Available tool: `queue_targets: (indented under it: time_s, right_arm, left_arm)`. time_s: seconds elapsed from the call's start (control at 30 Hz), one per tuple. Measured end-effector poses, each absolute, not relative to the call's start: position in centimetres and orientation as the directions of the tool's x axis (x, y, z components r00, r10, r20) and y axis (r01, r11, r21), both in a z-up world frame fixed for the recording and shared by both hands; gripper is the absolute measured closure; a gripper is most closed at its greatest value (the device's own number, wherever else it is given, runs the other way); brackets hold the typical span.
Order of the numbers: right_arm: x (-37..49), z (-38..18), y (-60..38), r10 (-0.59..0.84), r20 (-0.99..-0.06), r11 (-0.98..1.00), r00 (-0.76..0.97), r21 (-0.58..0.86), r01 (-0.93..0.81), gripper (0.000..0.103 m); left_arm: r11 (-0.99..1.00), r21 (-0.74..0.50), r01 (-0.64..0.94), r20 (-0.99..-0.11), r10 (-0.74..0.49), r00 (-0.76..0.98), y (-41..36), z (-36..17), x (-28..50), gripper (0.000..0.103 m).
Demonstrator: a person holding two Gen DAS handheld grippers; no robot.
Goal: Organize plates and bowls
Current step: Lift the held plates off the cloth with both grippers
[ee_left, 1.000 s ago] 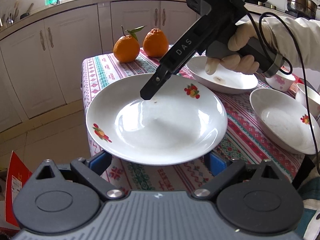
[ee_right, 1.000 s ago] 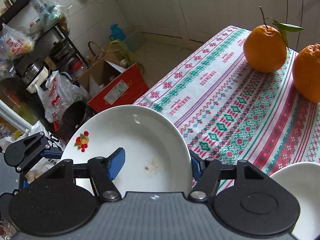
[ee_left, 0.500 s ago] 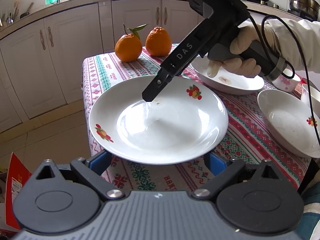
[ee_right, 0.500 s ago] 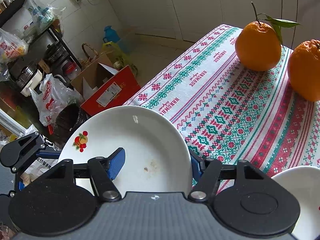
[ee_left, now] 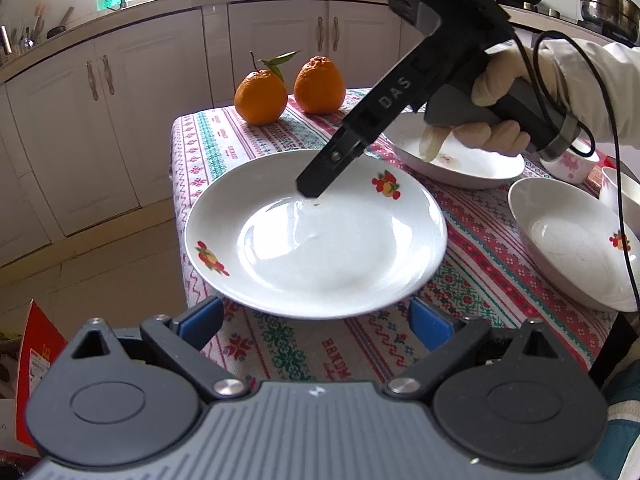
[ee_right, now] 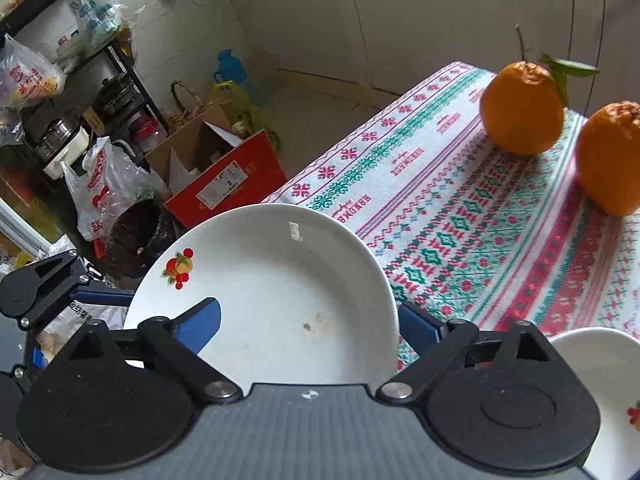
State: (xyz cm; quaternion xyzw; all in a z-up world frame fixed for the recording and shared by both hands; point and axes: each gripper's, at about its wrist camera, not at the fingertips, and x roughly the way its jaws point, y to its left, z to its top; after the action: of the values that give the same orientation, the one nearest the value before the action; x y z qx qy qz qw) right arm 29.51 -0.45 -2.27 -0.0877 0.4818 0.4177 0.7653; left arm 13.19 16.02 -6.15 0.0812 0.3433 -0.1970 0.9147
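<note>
Right gripper (ee_right: 308,320) jaws opening over the plate (ee_left: 320,240) rim (pads clear).
Left gripper (ee_left: 316,316) gapes wide; seat the rim deep before clamping.

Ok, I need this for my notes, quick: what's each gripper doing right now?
Left gripper: open wide, near rim of the plate between its fingers, no grip visible.
Right gripper: jaws opening, the plate's rim between them, not clamped.

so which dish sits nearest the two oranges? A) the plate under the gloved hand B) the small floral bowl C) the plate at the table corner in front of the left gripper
A: in the left wrist view the plate under the gloved hand lies just beside the oranges, while the corner plate lies nearer the camera.
</note>
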Motion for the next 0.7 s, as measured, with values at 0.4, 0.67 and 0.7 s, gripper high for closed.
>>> queue_targets:
  time_s: [0.4,0.67,0.7]
  right_arm:
    - [24.1,2.2,-4.1,0.578,-0.767,0.645,0.276,0.223,-0.731,0.000]
    - [18.9,4.4,-7.2,0.574,-0.738,0.666,0.355,0.168,-0.727,0.000]
    - [18.3,4.5,-7.7,0.574,-0.735,0.669,0.361,0.166,-0.724,0.000]
  left_arm:
    - [0.928,0.014,0.371,-0.637,-0.278,0.719,14.8,-4.3,8.9,0.004]
    - [0.936,-0.012,0.350,-0.627,-0.280,0.727,12.7,-3.8,6.2,0.004]
    - [0.936,-0.021,0.352,-0.625,-0.288,0.726,12.4,-3.8,5.9,0.004]
